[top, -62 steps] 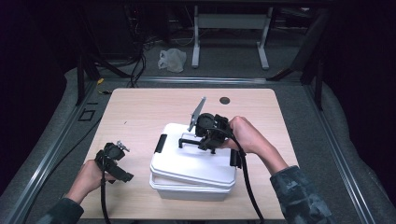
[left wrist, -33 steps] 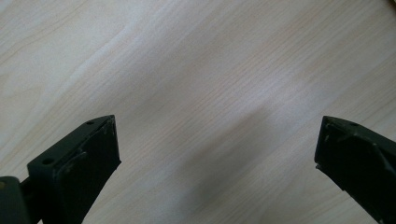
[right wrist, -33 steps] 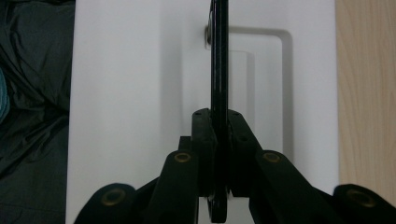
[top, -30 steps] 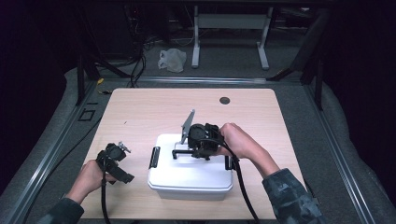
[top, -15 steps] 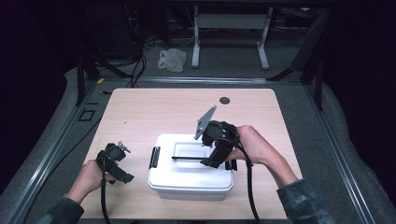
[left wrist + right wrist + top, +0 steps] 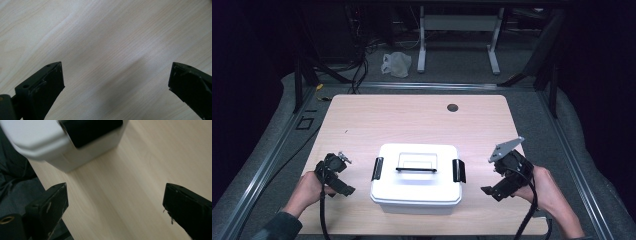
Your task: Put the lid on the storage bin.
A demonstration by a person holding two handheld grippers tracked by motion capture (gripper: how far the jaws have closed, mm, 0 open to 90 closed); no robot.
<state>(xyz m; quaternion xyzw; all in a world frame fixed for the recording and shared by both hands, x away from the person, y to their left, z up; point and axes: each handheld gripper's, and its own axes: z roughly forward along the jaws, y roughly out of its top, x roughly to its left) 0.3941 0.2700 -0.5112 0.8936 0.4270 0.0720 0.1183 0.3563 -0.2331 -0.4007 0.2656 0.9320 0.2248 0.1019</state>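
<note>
A dim room with dark flooring and a metal stand behind surrounds a pale wooden table (image 6: pixel 412 120). In the high view a white lidded box (image 6: pixel 416 177) sits at the table's near middle, its long axis running left to right, with a thin black handle (image 6: pixel 416 170) lying flat along that axis on the lid and a black latch (image 6: pixel 457 170) on each short end. The left gripper (image 6: pixel 343 189) rests just beside the box's left end, the right gripper (image 6: pixel 488 191) a little farther off the right end, so the box lies between them and the left hand is slightly nearer. In the left gripper view the two black jaws stand wide apart over bare wood, holding nothing. In the right gripper view the jaws, which have just been opening, also stand wide with nothing between them; the box's right end and its latch (image 6: pixel 92 130) lie ahead and to the upper left. Judging from this, a next grasp at either latch would mean moving inward along the box's long axis.
</note>
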